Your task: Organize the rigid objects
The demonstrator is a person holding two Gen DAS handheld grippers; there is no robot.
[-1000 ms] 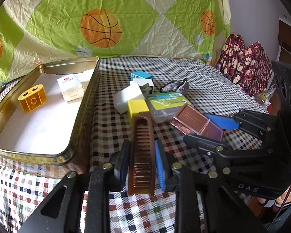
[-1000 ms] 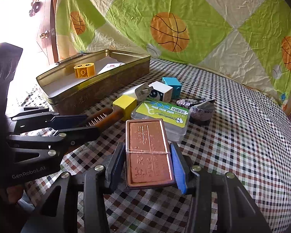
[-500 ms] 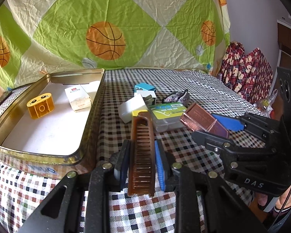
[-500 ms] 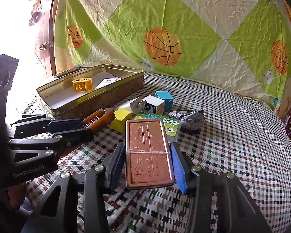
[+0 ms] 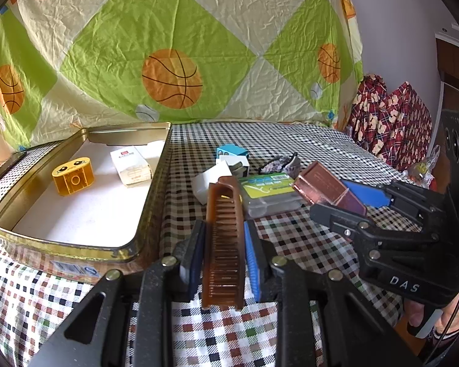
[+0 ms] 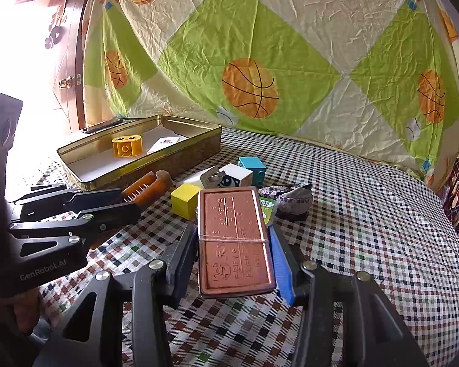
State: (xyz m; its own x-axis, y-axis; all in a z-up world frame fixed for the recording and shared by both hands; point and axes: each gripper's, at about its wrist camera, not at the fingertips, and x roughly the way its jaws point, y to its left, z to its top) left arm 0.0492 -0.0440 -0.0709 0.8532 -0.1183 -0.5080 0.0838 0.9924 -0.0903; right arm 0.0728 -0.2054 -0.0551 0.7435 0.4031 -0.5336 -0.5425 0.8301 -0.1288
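Observation:
My left gripper [image 5: 225, 238] is shut on a brown comb [image 5: 224, 238] and holds it above the checked tablecloth, just right of the gold tin tray [image 5: 150, 195]. My right gripper [image 6: 234, 244] is shut on a flat copper-coloured tin [image 6: 234, 238] with a rubber band round it, held above the cloth. The right gripper and the tin also show in the left wrist view [image 5: 330, 188]. The left gripper with the comb [image 6: 143, 188] shows in the right wrist view. The tray [image 6: 180, 159] holds a yellow block [image 5: 73, 176] and a white box [image 5: 131, 165].
On the cloth lie a yellow cube [image 6: 185, 200], a white charger plug [image 5: 212, 179], a white cube [image 6: 235, 177], a blue cube [image 5: 231, 151], a green-labelled clear box [image 5: 269, 192] and a sequinned hair clip [image 6: 293, 197]. A phone [image 5: 6, 166] lies left of the tray.
Both grippers have risen from the cloth with the comb and the copper tin held in them. The table objects now look lower and farther away.

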